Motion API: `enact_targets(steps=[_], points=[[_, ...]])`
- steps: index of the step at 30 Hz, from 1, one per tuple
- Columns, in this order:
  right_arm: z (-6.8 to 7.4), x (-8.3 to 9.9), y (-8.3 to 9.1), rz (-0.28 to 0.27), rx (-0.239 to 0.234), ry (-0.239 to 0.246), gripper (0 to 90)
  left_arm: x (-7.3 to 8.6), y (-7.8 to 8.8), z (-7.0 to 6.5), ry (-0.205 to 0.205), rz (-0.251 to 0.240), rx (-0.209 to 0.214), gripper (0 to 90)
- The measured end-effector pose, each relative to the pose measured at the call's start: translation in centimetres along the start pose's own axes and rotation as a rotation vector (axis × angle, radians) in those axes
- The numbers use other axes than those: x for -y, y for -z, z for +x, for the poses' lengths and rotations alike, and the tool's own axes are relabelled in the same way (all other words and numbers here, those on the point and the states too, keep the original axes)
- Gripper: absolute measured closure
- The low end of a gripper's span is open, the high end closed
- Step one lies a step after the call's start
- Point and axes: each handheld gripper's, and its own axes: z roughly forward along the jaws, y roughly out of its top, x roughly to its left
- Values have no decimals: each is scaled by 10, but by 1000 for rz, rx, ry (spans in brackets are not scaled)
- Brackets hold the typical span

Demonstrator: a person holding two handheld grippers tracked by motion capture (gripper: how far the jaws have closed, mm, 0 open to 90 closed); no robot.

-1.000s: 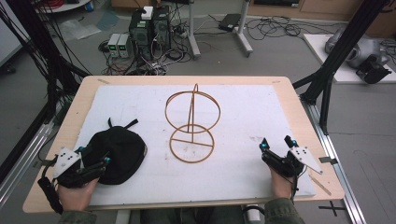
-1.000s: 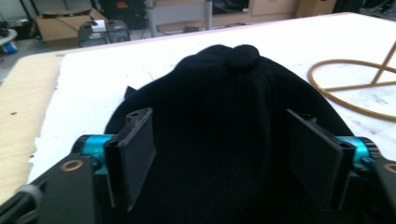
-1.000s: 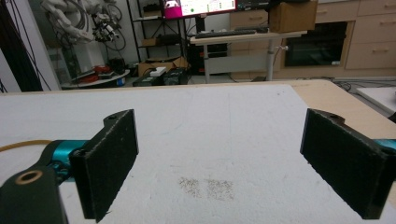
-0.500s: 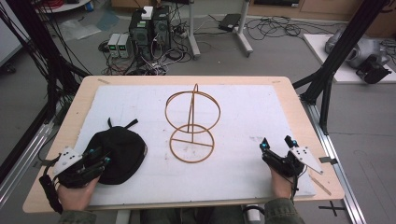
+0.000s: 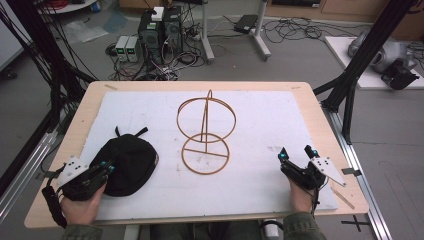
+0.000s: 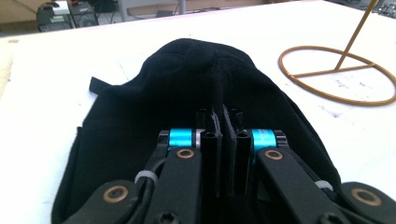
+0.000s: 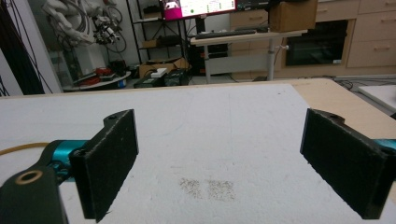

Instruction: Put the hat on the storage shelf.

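Black fabric of the hat (image 6: pixel 187 84) sits pinched in our left gripper (image 6: pixel 223 122), whose jaws have just closed; we lift slowly toward the gold stand (image 5: pixel 206 131) ahead. Our right gripper (image 5: pixel 295 153) waits wide.

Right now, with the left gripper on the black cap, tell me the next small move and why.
Probably lift the left gripper a little. Its jaws have just been closing and now pinch a fold of the black cap, which lies flat on the white mat. The gold wire stand waits beside it; the right gripper rests open, apart.
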Motion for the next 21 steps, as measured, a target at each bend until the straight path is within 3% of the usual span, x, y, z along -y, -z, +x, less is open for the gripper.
enact_targets(steps=[11,21], points=[[0,0,0,1,0,1,105,-4,3,-6,-43,-30,-24,874],[-1,0,0,3,-2,-6,105,-19,14,-9,-52,-131,-46,874]])
